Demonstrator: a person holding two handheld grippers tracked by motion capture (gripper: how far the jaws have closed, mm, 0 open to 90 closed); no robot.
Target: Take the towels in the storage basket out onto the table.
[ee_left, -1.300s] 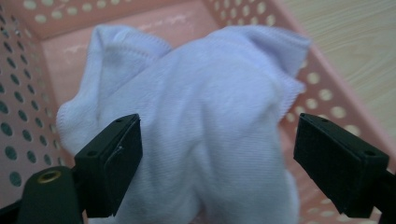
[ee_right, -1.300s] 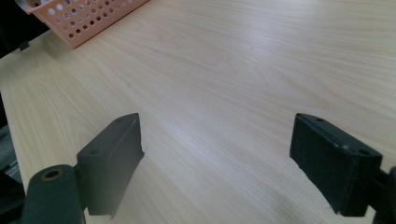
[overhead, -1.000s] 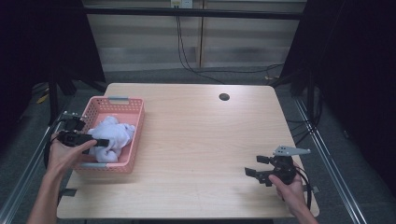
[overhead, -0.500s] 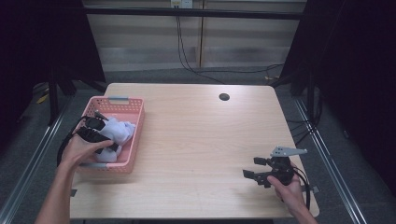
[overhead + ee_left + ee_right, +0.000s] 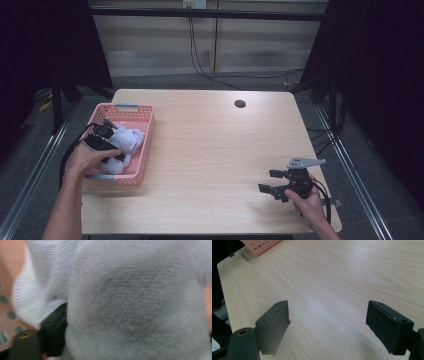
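The left gripper (image 5: 107, 142) is down inside the pink perforated plastic basket (image 5: 142, 150), pressed into the pale lavender-white plush toy (image 5: 127, 140) that lies in it. In the left gripper view, one black finger (image 5: 53, 332) sits at the lower left with the fuzzy fabric of the toy (image 5: 135, 305) bulging right up against its inner face and filling the space ahead of it; the other finger is buried or hidden by the plush, so I cannot tell whether the fingers are spread around the toy or already pinching it. A patch of the basket's holed pink wall (image 5: 6, 315) peeks out to the outer side of that visible finger.

The right gripper (image 5: 275, 182) is well apart from all this, held low over the light wooden table (image 5: 215, 150) near its front right corner (the grey three-cornered plate on top catches the light). Its fingers (image 5: 274, 325) are spread wide, with nothing but bare wood grain (image 5: 332, 290) between them, and a corner of the pink basket (image 5: 259, 246) shows far ahead of the fingertips.
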